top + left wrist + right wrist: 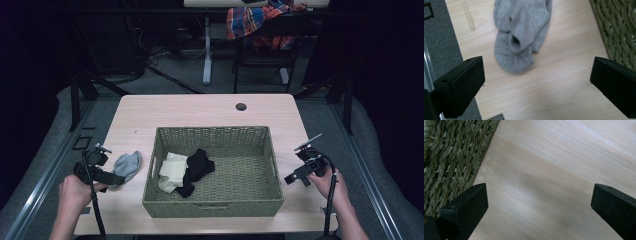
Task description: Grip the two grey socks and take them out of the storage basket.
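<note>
A crumpled grey sock (127, 165) lies on the light wooden table (200, 110), just left of a woven green basket (215, 207). My left gripper (115, 180) is at the sock's near end, and its jaws stand wide open. In the left gripper view the grey sock (520, 35) lies flat on the wood ahead of the left gripper (536, 72), free of the pads. A white sock (171, 172) and a black sock (197, 170) lie inside the basket at its left. My right gripper (296, 172) is open over bare wood right of the basket.
The basket wall (621, 32) sits close on the right in the left gripper view, and the basket wall (449, 157) is at the left in the right gripper view. A cable hole (241, 106) is in the table's far side. A chair with plaid cloth (260, 22) stands beyond.
</note>
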`<control>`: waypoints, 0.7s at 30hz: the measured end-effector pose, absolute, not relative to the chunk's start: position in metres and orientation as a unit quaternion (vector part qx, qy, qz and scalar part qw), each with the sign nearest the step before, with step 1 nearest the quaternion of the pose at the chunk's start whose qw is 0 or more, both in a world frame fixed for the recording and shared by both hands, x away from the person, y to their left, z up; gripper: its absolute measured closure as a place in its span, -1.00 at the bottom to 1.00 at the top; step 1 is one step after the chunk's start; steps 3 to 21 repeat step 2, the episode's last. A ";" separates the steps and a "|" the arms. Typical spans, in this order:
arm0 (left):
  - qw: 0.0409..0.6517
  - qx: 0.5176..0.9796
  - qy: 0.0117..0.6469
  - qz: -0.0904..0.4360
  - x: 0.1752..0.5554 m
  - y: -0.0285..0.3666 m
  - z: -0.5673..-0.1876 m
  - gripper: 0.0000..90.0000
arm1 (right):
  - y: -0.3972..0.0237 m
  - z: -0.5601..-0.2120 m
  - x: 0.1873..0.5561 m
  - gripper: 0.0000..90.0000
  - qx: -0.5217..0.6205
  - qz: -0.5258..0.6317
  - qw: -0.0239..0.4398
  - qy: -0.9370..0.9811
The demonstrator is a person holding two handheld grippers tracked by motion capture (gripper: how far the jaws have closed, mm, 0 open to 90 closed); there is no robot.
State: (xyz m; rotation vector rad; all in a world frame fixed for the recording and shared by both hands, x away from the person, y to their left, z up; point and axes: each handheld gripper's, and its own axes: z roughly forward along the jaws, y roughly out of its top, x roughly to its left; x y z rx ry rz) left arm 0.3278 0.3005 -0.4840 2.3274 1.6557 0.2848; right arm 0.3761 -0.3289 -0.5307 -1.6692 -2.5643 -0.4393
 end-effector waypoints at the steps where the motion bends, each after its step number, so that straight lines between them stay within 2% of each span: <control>1: 0.132 0.802 0.574 0.098 0.325 0.301 -0.488 -1.00 | -0.329 -0.529 0.377 -0.98 -0.533 -0.135 0.029 -0.834; 21: 0.129 0.803 0.574 0.094 0.324 0.302 -0.492 -1.00 | -0.329 -0.528 0.377 -0.98 -0.531 -0.131 0.029 -0.837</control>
